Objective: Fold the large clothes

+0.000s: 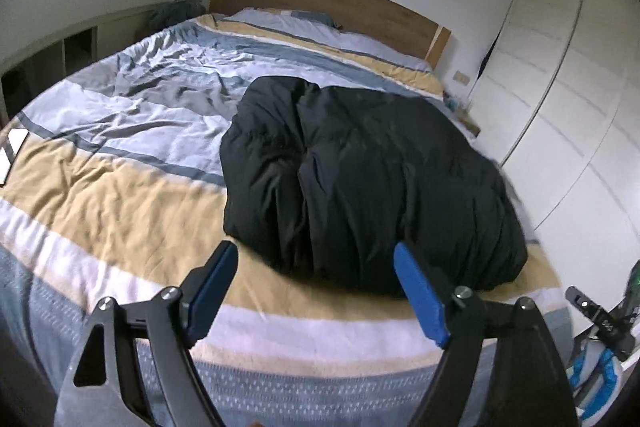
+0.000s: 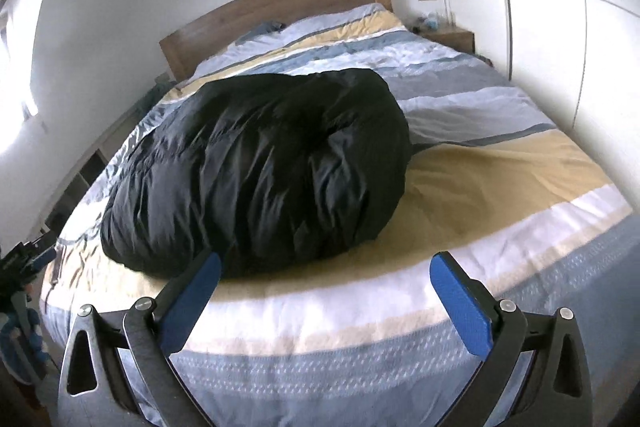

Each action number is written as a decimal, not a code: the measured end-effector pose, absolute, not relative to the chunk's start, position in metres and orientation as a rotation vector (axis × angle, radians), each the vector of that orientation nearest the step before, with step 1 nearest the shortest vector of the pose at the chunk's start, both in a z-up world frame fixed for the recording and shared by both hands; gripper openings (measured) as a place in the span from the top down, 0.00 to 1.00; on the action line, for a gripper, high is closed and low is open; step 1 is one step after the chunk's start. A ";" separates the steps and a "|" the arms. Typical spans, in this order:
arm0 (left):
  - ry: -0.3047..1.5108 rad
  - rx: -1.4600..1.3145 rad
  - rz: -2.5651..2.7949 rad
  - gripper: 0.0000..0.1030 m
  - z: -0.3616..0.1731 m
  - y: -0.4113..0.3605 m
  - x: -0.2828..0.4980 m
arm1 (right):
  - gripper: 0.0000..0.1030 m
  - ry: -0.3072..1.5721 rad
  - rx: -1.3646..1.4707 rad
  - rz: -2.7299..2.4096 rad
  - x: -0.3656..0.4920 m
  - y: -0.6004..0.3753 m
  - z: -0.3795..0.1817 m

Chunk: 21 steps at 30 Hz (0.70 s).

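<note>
Beyond the black jacket (image 1: pixel 372 183), a striped duvet (image 1: pixel 120 187) reaches the headboard (image 1: pixel 320 3).

Right gripper (image 2: pixel 326 259) up over the foot of the bed, blue pads (image 2: pixel 462 307) spread wide, nothing btwn them. Black puffy jacket (image 2: pixel 256 167) lies bundled in a rounded heap on the striped duvet (image 2: pixel 500 179), just beyond the left pad. Wooden headboard (image 2: pixel 280 3) at the back, nightstand (image 2: pixel 452 37) to its right, white wardrobe doors (image 2: pixel 560 7) along the right wall. Other gripper (image 2: pixel 28 259) peeks in at far left edge.
</note>
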<state>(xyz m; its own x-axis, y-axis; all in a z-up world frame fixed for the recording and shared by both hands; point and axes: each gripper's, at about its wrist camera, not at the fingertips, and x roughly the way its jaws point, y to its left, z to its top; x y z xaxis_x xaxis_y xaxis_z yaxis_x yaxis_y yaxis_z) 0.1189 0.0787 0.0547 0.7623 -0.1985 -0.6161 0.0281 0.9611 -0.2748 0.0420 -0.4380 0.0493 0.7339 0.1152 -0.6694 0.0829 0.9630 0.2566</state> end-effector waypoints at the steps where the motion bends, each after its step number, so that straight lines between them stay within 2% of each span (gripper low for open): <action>1: 0.693 -0.242 -0.125 0.23 0.054 0.075 0.114 | 0.00 0.745 0.277 0.019 0.037 -0.434 0.049; 21: 0.581 -0.092 0.056 0.23 0.059 0.011 0.020 | 0.00 0.667 0.155 -0.014 -0.047 -0.386 0.056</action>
<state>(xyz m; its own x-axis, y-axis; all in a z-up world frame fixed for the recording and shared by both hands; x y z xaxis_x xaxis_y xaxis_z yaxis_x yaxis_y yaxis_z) 0.0195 0.0105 0.0593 0.8344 0.0266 -0.5506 -0.0785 0.9944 -0.0709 -0.0467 -0.3862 0.0559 0.7863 0.0365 -0.6168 0.0631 0.9883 0.1389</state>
